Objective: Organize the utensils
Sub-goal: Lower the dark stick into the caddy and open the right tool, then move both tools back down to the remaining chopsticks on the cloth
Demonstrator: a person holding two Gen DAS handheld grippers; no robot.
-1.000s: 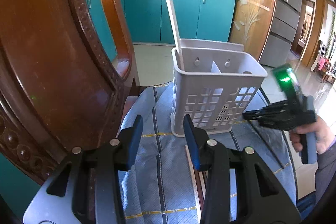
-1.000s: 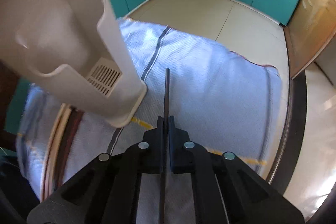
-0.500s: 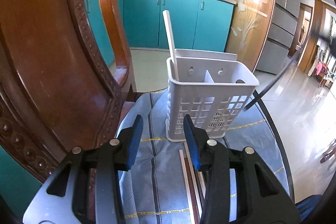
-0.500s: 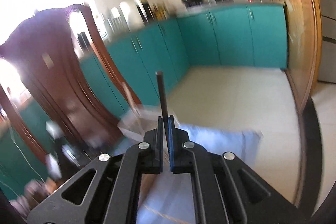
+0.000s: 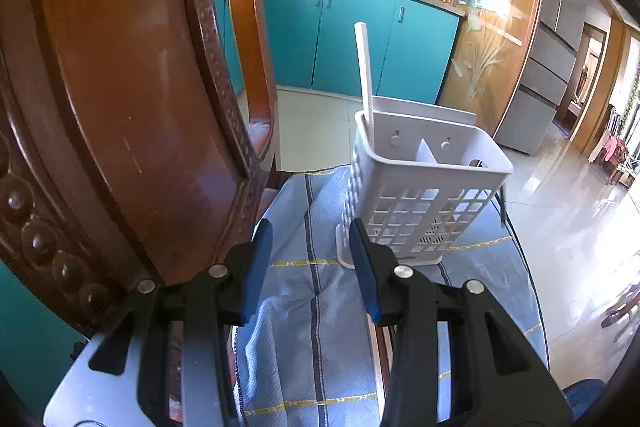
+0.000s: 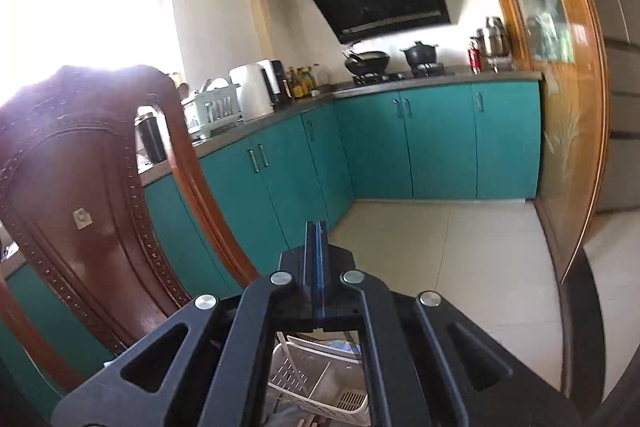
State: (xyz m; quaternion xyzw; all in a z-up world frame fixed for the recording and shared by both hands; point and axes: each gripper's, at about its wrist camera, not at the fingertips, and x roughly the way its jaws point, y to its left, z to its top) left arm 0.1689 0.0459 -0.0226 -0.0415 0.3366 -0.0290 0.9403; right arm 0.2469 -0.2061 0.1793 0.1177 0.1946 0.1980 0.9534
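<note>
Spread wide apart on the left gripper (image 5: 310, 267), with only air between the blue pads (image 5: 256, 267); hovering just over a blue striped cloth (image 5: 316, 307); close behind the right-hand pad, seen only in the left view, a whole white basket (image 5: 424, 195) standing upright on that cloth, with holes in its sides and a wall down its middle; in its left part, a white stick (image 5: 365, 75) standing up and leaning a little left, its top well above the rim; down on the cloth, partly hidden under the right-hand finger, some brown sticks (image 5: 385, 337); to the left, very near, a big brown chair back (image 5: 120, 107).

Pressed tight together on the right gripper (image 6: 316, 239); cannot tell if something thin sits between; held high and level, looking at teal cupboards (image 6: 440, 139) and the chair back (image 6: 80, 187); far less of the basket (image 6: 316, 371) here, just a peek of its top through the gap in the gripper's frame, right below; no view of the cloth's stripes or the white stick from this side.
</note>
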